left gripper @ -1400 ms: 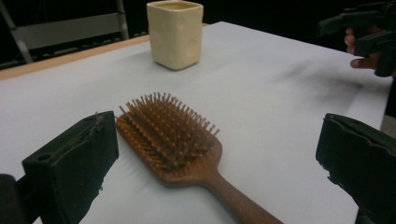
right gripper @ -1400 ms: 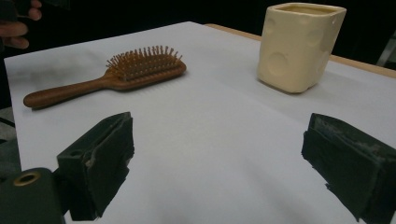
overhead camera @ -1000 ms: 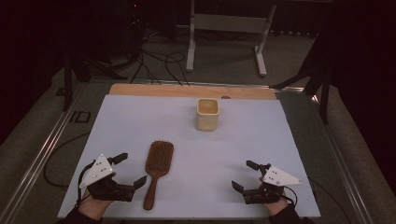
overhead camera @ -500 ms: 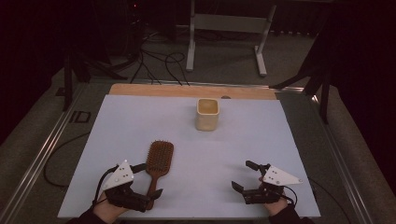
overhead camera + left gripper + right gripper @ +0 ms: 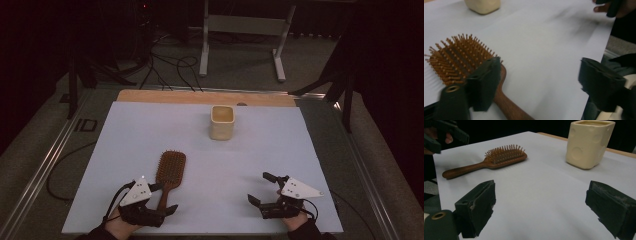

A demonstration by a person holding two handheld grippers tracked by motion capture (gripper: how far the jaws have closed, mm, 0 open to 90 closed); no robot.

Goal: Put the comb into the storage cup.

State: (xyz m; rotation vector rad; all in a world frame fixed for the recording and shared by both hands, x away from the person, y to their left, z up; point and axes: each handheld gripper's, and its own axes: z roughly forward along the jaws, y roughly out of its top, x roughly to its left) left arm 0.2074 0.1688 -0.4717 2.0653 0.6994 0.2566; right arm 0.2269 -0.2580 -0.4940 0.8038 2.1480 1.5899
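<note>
Left gripper [image 5: 159, 199] sat low at the near edge of the white sheet [image 5: 280, 150], its jaws apart but just closing in around the handle of the wooden hairbrush [image 5: 168, 176]. From the left gripper view I saw one jaw against the near side of the hairbrush handle [image 5: 506, 100] and the other well off across bare sheet, so nothing was gripped yet. The brush lay flat, bristles up, head pointing away from me.

My worry was that the one touching jaw would shove the handle sideways before the far jaw arrived, spinning the brush on the smooth sheet. A grip that low on a tapering handle could also let the heavy head droop on the lift. I could not tell from that blurred view whether the jaw rested on the handle or merely in front of it.

Right gripper [image 5: 264, 187] waited wide open and empty at the near right, well apart from the brush. Farther off, the cream square cup [image 5: 222, 122] stood upright near the wooden table edge [image 5: 200, 96], with nothing between it and the brush.
</note>
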